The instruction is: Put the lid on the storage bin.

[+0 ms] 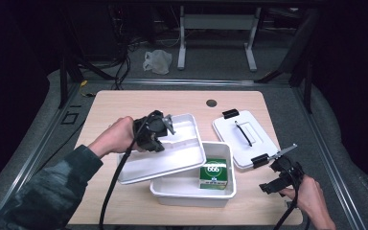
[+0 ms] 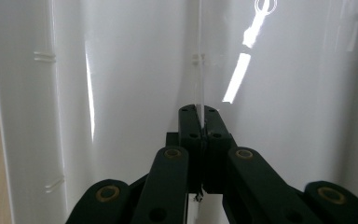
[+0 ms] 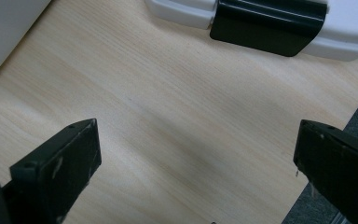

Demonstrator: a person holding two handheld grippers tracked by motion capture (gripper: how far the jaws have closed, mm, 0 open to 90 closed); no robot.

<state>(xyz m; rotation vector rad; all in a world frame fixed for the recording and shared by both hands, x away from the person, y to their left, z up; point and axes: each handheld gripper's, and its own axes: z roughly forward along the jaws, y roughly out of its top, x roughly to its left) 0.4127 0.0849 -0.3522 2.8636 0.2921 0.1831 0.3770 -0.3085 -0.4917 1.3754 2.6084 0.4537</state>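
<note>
High view: a person is working at a pale wooden surface (image 1: pixel 124 103) with a claw in each hand. The left claw (image 1: pixel 165 128) is gripping the inner divider of a white tray (image 1: pixel 172 160), holding it tilted above the surface, its right edge overlapping the rim of a white bin (image 1: pixel 191 194). The bin is sitting near the front edge of the surface, and a green box (image 1: pixel 213 174) is standing inside it at the right end. To the right, apart from the bin, a white lid (image 1: pixel 244 136) with black clips is lying flat. The right claw (image 1: pixel 275 175) is hovering at the front right corner, just beside the lid's nearer clip (image 1: pixel 259 161).

Left gripper view: the two black jaws are meeting at the centre, clenched on a thin upright wall of the tray (image 2: pixel 121 70), whose glossy white floor is spreading out on both sides.

Right gripper view: the jaws are standing far apart, released, with nothing between them but bare wood (image 3: pixel 177 116). The lid's (image 3: pixel 349 28) edge and one black clip (image 3: pixel 268 25) are showing at the top, and a white corner of the bin (image 3: pixel 4 28) at the upper left.
</note>
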